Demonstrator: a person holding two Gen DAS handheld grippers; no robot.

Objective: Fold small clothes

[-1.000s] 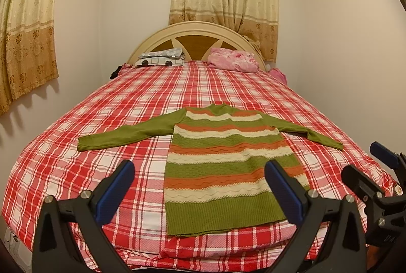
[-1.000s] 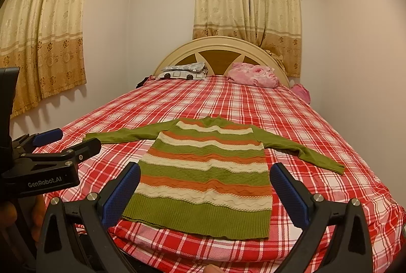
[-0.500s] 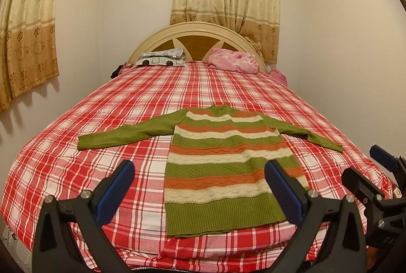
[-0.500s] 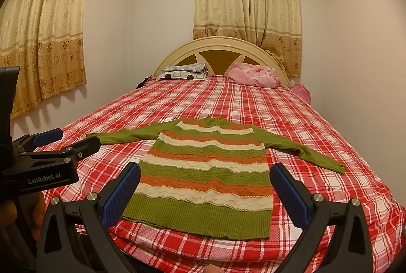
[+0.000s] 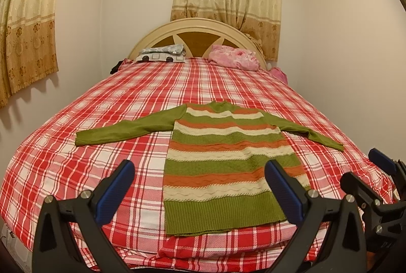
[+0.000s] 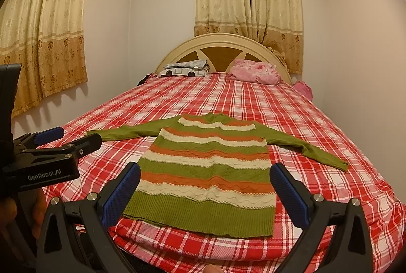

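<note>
Green striped sweater (image 5: 228, 161) flat on my plaid bed (image 5: 88, 171), sleeves spread, left claw (image 5: 200, 186) and right claw (image 6: 205, 186) both wide open, empty, short of hem.

The near edge of the bed (image 5: 76, 196) is cut off by the frame bottom and masked by both grippers' black arms. The left gripper (image 5: 200, 186) covers part of the sweater's (image 5: 223, 171) right hem corner. At the headboard corner, a dark bundle (image 5: 115, 67) is too small to tell. A hand (image 6: 10, 209) at the right view's left edge is mostly hidden, blurred.
</note>
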